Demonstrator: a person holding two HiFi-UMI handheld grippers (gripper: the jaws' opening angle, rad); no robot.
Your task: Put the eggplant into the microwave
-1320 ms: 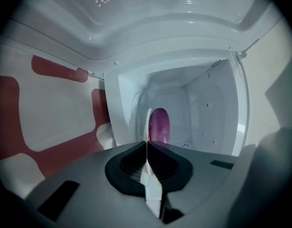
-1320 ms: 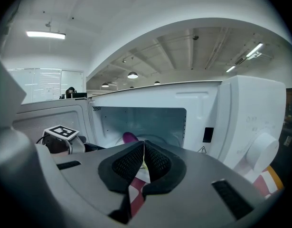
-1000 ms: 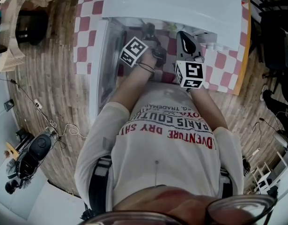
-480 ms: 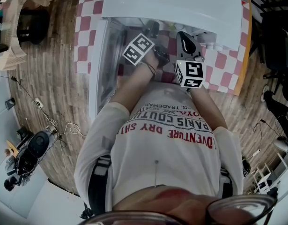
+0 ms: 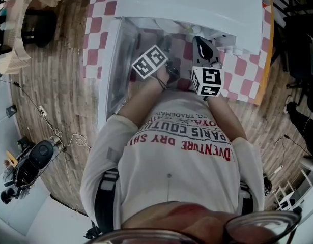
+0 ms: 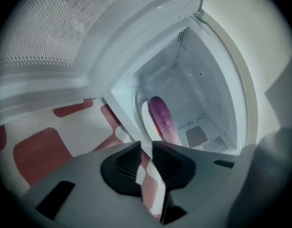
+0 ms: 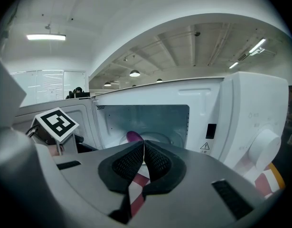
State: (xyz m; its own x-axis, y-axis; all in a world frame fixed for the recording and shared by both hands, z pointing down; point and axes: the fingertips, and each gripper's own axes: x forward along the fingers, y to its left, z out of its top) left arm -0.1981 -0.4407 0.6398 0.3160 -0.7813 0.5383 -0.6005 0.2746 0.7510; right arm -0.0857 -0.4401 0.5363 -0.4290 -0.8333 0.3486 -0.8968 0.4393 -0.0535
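Your left tool (image 6: 146,148), just outside the microwave (image 6: 207,89), is closing on nothing. Your right tool (image 7: 144,146) is pressed shut and empty. The eggplant (image 6: 162,120) lies inside the microwave. If you swing the door (image 6: 65,42) closed too soon, it could hit your left tool.

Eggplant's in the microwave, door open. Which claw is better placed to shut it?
Left, probably. The left claw, empty with jaws closing, sits beside the open door; the right claw, shut, faces the cavity.
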